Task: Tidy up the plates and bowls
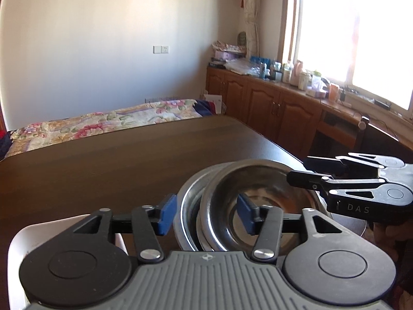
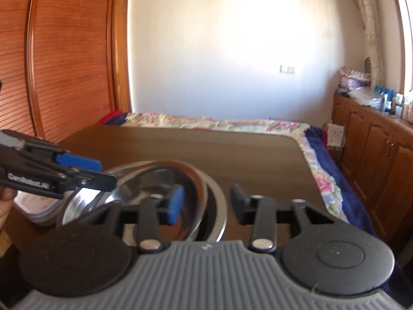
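Observation:
A tilted steel bowl (image 1: 258, 201) rests inside a larger steel bowl (image 1: 187, 196) on the dark wooden table (image 1: 116, 162). My left gripper (image 1: 205, 214) is open, its blue pads on either side of the left rims of both bowls. My right gripper (image 1: 302, 173) reaches in from the right over the bowls' far right rim. In the right wrist view the right gripper (image 2: 206, 204) is open across the bowls' right rims (image 2: 206, 180), and the left gripper (image 2: 103, 173) reaches in from the left. White plates (image 2: 38, 206) are stacked to the left of the bowls.
A white plate edge (image 1: 18, 242) lies at the lower left in the left wrist view. A bed with a floral quilt (image 1: 103, 121) stands beyond the table. Wooden cabinets (image 1: 271, 108) with clutter run under the window on the right. A wooden wardrobe (image 2: 64, 51) stands at left.

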A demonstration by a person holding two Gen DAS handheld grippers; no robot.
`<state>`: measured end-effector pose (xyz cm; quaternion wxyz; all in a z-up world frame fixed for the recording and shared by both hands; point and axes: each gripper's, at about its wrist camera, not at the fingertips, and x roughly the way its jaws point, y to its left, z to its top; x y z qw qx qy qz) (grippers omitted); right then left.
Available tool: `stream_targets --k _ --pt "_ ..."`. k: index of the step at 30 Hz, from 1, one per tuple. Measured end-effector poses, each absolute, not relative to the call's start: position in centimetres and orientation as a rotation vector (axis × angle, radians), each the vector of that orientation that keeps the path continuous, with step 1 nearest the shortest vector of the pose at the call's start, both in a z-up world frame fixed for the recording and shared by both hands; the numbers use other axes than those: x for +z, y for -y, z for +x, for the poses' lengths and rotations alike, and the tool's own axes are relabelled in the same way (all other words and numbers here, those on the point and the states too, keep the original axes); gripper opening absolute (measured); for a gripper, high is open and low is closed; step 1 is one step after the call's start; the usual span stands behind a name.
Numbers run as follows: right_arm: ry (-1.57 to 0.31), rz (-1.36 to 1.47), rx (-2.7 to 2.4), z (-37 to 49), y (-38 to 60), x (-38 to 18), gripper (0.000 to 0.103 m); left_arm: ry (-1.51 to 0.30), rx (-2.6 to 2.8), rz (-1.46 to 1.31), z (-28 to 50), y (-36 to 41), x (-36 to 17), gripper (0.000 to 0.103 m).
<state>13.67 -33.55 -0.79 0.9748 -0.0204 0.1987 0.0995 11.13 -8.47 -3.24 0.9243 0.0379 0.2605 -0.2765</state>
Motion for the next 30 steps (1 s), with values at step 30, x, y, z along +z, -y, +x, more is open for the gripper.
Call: stream_targets --k 30 --pt "-0.369 0.139 0.202 13.5 33.9 -4.1 0.047 -0.532 -0.514 -0.059 9.9 8.3 -7.0 0.04"
